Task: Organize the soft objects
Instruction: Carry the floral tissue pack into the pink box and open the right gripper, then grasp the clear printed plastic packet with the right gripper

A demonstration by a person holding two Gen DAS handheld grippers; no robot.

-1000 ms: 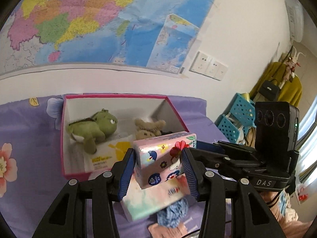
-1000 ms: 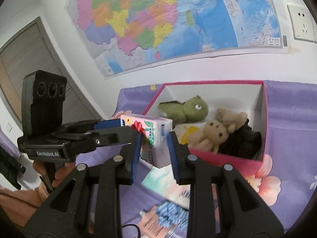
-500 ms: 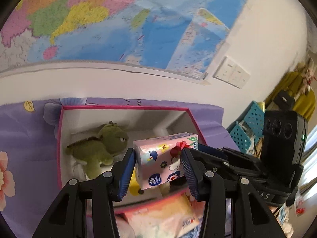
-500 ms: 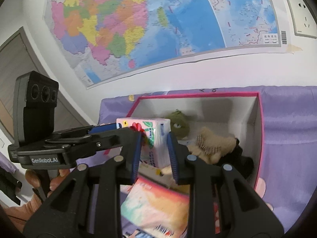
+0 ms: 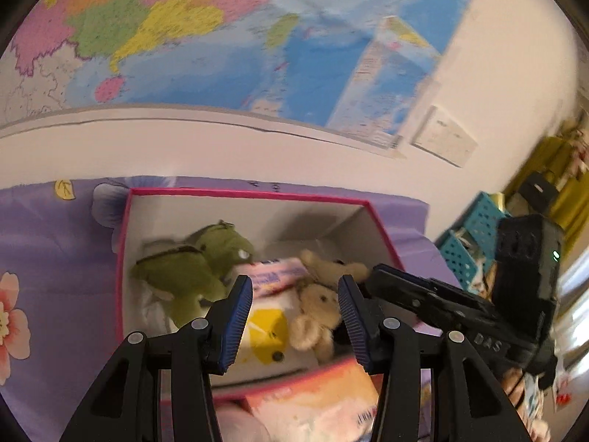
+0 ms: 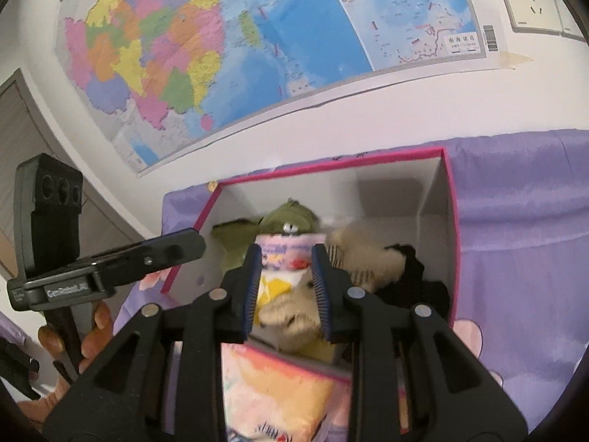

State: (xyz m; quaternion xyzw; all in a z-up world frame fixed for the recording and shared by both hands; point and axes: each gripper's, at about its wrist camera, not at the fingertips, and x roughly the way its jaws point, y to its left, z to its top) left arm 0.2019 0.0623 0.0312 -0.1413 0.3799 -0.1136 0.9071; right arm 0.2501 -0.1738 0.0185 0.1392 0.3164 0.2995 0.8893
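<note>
Left gripper (image 5: 295, 283) stands open, nothing between its blue pads. Right gripper (image 6: 286, 259) is apparently closed on the pink tissue pack (image 6: 285, 254) — blur leaves contact uncertain. The pack sits low inside the pink-rimmed box (image 6: 453, 217), between green plush dinosaur (image 5: 191, 261) and beige plush bear (image 5: 316, 316) — touching both.

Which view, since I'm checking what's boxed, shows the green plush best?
The left wrist view: the green plush lies almost whole by the pink box's left wall. The right wrist view shows mostly its head behind the tissue pack.
</note>
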